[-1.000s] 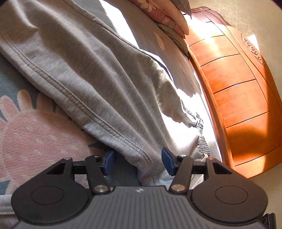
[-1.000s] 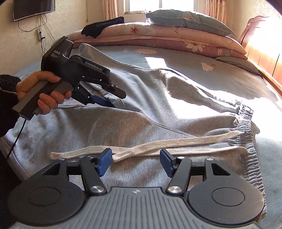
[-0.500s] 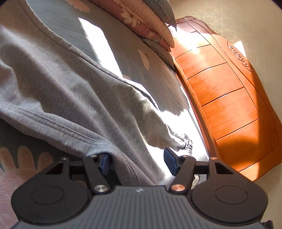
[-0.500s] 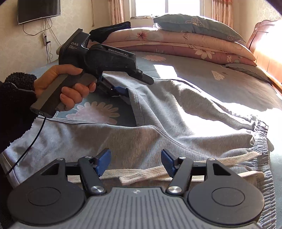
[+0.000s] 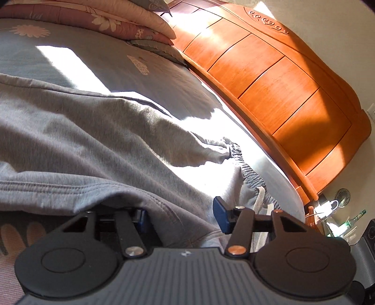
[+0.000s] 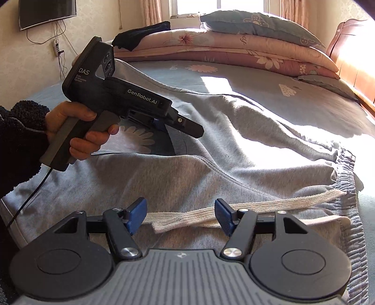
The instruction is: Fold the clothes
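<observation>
The left gripper's (image 5: 180,215) left pad sits tucked under a fold of the grey sweatpants (image 5: 98,150), so its grip cannot be judged. At nine o'clock in the right wrist view, the person's sleeve (image 6: 16,140) runs off the frame. The television (image 6: 46,11) at eleven o'clock is cropped. Bedside clutter (image 5: 337,220) at four o'clock in the left view is too small to identify.
</observation>
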A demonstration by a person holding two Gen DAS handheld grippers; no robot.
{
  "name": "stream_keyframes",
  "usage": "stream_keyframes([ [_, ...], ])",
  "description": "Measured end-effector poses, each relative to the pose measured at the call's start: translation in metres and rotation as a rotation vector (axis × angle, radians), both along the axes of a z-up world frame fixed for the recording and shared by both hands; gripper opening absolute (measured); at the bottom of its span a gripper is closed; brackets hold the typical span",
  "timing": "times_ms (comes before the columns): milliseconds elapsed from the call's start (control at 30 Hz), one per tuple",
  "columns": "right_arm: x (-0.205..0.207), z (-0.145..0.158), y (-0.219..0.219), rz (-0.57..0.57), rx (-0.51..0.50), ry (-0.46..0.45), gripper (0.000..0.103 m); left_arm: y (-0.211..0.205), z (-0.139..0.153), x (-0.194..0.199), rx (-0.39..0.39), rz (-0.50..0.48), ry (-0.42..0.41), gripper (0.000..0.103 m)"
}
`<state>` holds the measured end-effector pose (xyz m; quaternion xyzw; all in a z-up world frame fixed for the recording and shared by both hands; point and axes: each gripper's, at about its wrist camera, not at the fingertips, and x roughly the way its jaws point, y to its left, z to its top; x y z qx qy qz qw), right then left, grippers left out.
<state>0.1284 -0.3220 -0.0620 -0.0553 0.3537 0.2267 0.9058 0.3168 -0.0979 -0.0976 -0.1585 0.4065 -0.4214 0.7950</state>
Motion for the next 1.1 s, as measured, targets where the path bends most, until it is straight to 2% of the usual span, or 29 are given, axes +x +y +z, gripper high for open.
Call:
stream_keyframes([
  [67, 0.002, 0.001, 0.001, 0.009, 0.003, 0.0, 0.068, 0.0, 0.009, 0.009, -0.033, 0.005, 0.017, 0.052],
  [233, 0.022, 0.006, 0.022, 0.102, 0.049, 0.003, 0.068, -0.008, 0.022, 0.024, -0.055, -0.009, 0.047, 0.054],
  [400, 0.047, -0.018, 0.041, 0.12, 0.026, 0.104, 0.068, -0.015, 0.028, 0.036, -0.1, 0.008, 0.102, 0.055],
  [500, 0.046, -0.021, 0.042, 0.112, 0.011, 0.117, 0.068, -0.026, 0.022, 0.038, -0.042, 0.017, 0.112, 0.057],
  [600, 0.046, -0.02, 0.041, 0.105, 0.006, 0.122, 0.068, -0.027, 0.016, 0.028, 0.019, 0.009, 0.084, 0.058],
  [767, 0.053, 0.0, 0.03, 0.097, 0.046, 0.089, 0.068, 0.007, 0.022, -0.003, 0.059, 0.025, 0.046, 0.067],
  [833, 0.056, 0.009, 0.025, 0.094, 0.062, 0.076, 0.063, 0.026, 0.024, -0.02, 0.082, 0.035, 0.028, 0.068],
  [900, 0.067, 0.012, 0.028, 0.086, 0.031, 0.057, 0.046, 0.043, 0.024, -0.037, 0.113, 0.048, 0.008, 0.068],
  [967, 0.076, 0.013, 0.033, 0.084, -0.029, 0.036, 0.037, 0.063, 0.02, -0.057, 0.18, 0.094, -0.022, 0.068],
  [1033, 0.084, 0.013, 0.045, 0.081, -0.142, -0.026, 0.036, 0.078, 0.014, -0.075, 0.24, 0.131, -0.038, 0.068],
  [1100, 0.091, 0.011, 0.06, 0.084, -0.286, -0.111, 0.037, 0.086, 0.01, -0.091, 0.262, 0.148, -0.05, 0.068],
])
